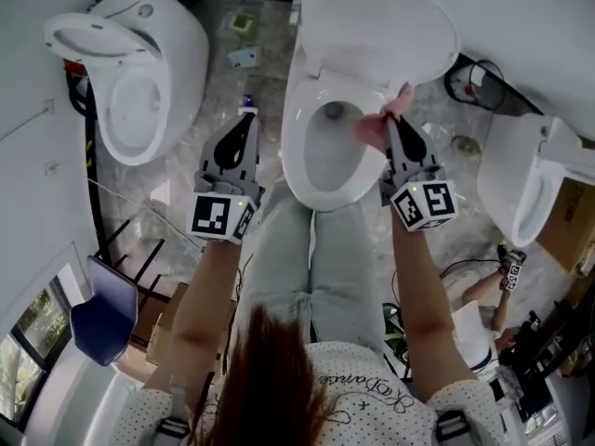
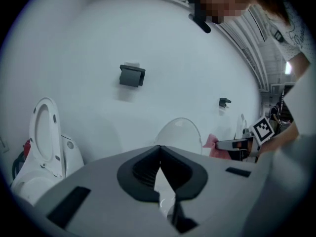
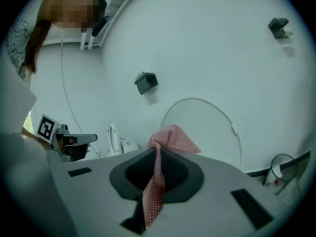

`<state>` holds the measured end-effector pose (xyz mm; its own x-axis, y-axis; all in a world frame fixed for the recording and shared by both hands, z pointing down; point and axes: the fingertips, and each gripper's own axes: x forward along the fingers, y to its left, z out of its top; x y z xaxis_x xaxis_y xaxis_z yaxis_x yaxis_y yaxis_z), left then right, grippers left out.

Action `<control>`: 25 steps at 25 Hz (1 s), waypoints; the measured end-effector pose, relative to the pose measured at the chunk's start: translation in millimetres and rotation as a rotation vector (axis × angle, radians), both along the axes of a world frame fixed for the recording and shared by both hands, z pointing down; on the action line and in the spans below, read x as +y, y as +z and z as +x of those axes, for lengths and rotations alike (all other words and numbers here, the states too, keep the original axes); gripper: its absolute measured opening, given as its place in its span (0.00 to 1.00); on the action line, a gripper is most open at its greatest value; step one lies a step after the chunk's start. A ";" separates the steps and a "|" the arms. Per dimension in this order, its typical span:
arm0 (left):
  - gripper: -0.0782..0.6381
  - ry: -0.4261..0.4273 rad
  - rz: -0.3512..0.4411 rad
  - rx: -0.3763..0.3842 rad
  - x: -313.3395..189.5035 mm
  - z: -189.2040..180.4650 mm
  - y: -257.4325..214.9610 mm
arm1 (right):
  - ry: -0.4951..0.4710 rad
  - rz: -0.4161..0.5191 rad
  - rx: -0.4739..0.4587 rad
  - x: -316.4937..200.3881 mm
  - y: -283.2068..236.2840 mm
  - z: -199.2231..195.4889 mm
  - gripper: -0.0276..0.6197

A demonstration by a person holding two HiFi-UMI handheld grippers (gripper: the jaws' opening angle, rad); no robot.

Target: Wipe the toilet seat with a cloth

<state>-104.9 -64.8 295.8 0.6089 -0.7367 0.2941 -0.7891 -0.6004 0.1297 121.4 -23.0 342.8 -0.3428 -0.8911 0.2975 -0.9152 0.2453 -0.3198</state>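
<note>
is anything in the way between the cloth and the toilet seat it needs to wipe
Nothing visible. The right gripper is shut on the pink cloth, already at the right rim of the toilet seat. The lid is raised, and the left gripper, shut and empty, hangs off to the left.

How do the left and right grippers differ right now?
The right gripper is shut on the pink cloth; the left gripper is shut on nothing. The right gripper is at the rim of the toilet seat; the left gripper is beside that seat, over the floor. Both have jaws together.
</note>
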 end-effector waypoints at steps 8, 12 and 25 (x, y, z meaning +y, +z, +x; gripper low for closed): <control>0.11 0.002 0.081 -0.003 7.0 -6.6 -102.7 | -0.051 0.173 0.090 15.3 -139.6 -7.2 0.09; 0.11 -0.048 0.135 0.031 10.0 -15.9 -160.9 | -0.038 0.229 0.147 26.3 -197.1 -4.5 0.10; 0.11 0.000 0.248 0.074 43.9 4.0 -245.2 | -0.028 0.380 0.187 48.7 -301.4 6.1 0.10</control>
